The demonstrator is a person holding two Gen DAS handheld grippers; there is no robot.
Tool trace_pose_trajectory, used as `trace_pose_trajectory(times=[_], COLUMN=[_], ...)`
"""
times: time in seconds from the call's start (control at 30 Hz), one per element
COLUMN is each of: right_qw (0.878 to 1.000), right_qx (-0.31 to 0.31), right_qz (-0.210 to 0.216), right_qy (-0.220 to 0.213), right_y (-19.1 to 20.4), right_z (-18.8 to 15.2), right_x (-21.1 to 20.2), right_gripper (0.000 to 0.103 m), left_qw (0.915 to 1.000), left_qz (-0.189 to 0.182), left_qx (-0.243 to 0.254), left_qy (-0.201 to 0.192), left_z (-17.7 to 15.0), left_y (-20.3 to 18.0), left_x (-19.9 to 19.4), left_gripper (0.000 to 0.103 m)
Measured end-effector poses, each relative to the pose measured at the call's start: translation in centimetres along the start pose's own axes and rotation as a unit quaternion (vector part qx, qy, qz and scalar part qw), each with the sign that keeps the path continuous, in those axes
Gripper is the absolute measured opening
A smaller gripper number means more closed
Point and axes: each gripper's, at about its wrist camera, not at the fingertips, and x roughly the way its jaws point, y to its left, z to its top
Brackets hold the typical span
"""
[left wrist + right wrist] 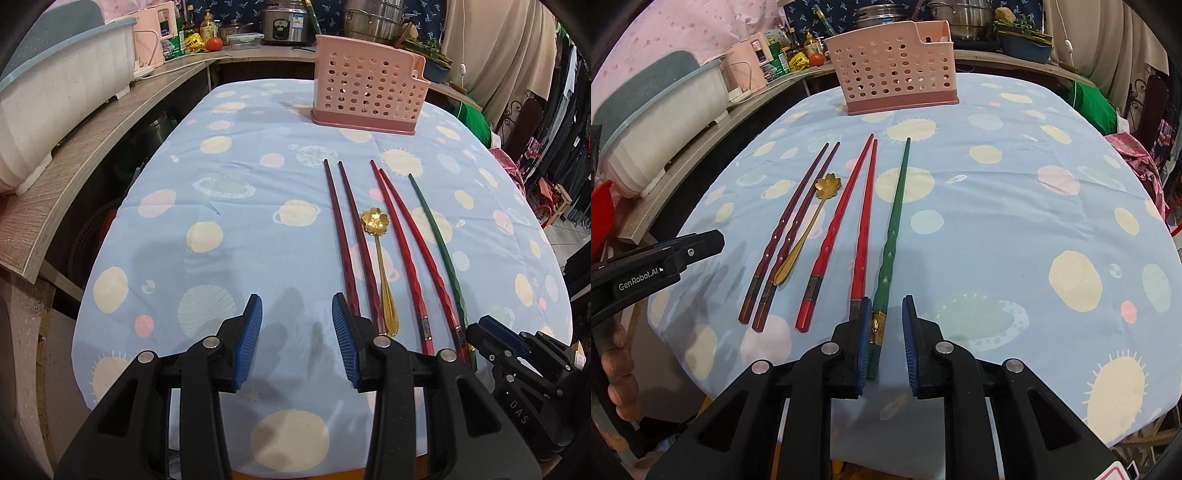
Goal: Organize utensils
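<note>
Right tool (884,332): jaws apart, straddling the green chopstick (894,221) end at 6 o'clock on the surface (997,229), not yet clamped. Left tool (297,339): released, empty. Risk: closing jaws nudge the adjacent red chopstick (863,229), or the thin stick rolls free.

You are looking at evenly lit, fairly bright indoor pictures with soft light from above. Faint, diffuse shadows of the gripper fingers fall on the tablecloth (258,229) just ahead of the left gripper (297,339). Your fisheye lenses bend the tablecloth's edge and the wooden shelf (110,136) into curves, and black vignette fills the corners. The chopsticks stay sharp at centre; the clutter at the rim looks softer and stretched. A small glint sits on the gold spoon (376,221).
</note>
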Motion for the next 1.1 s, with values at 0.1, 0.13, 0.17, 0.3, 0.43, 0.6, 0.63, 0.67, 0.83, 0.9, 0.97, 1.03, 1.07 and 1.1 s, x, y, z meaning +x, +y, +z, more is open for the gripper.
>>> trace_pose_trajectory(times=[0.1, 0.13, 0.17, 0.3, 0.43, 0.6, 0.63, 0.67, 0.83, 0.9, 0.97, 1.03, 1.07, 1.1], right_qw=[1.0, 1.0, 1.0, 1.0, 1.0, 1.0, 1.0, 1.0, 1.0, 1.0, 1.0, 1.0, 1.0, 1.0], right_qx=[-0.003, -0.003, -0.004, 0.0, 0.012, 0.015, 0.015, 0.016, 0.016, 0.016, 0.016, 0.016, 0.016, 0.015], right_qz=[-0.002, -0.003, -0.004, -0.005, -0.009, -0.01, -0.01, -0.009, -0.009, -0.009, -0.009, -0.009, -0.009, -0.009], right_qy=[0.008, 0.005, 0.005, 0.003, -0.002, -0.002, -0.002, -0.002, -0.003, -0.002, -0.003, -0.003, -0.003, -0.002], right_y=[0.2, 0.2, 0.1, -0.1, -0.6, -0.9, -1.0, -0.9, -1.0, -0.9, -0.9, -0.9, -0.9, -0.9], right_z=[-0.2, -0.3, -0.4, -0.5, -0.7, -0.7, -0.7, -0.7, -0.7, -0.7, -0.7, -0.7, -0.7, -0.7], right_x=[0.3, 0.2, 0.2, 0.1, -0.1, -0.1, -0.1, -0.1, -0.1, -0.2, -0.2, -0.2, -0.2, -0.2], right_gripper=[0.01, 0.01, 0.009, 0.007, 0.007, 0.007, 0.007, 0.007, 0.007, 0.007, 0.007, 0.007, 0.007, 0.007], left_qw=[1.0, 1.0, 1.0, 0.9998, 0.9995, 0.9988, 0.9986, 0.9984, 0.9978, 0.9977, 0.9978, 0.9979, 0.9979, 0.998], left_qz=[-0.001, -0.002, -0.002, -0.01, -0.02, -0.031, -0.033, -0.035, -0.042, -0.042, -0.039, -0.037, -0.035, -0.034], left_qx=[-0.001, -0.001, -0.001, 0.0, 0.009, 0.022, 0.023, 0.023, 0.021, 0.021, 0.022, 0.025, 0.026, 0.027], left_qy=[0.004, 0.005, 0.006, 0.015, 0.023, 0.032, 0.034, 0.038, 0.046, 0.049, 0.048, 0.048, 0.047, 0.046], left_z=[-0.3, -0.3, -0.5, -1.0, -1.6, -2.0, -2.1, -2.1, -2.3, -2.4, -2.5, -2.5, -2.5, -2.5], left_y=[0.1, 0.1, 0.2, 0.0, -0.7, -1.7, -1.8, -1.9, -2.1, -2.2, -2.3, -2.3, -2.4, -2.4], left_x=[0.1, 0.1, 0.1, 0.3, 0.5, 1.0, 1.1, 1.3, 1.7, 1.9, 2.1, 2.1, 2.1, 2.2], left_gripper=[0.038, 0.038, 0.038, 0.038, 0.038, 0.038, 0.038, 0.038, 0.038, 0.037, 0.037, 0.037, 0.037, 0.037])
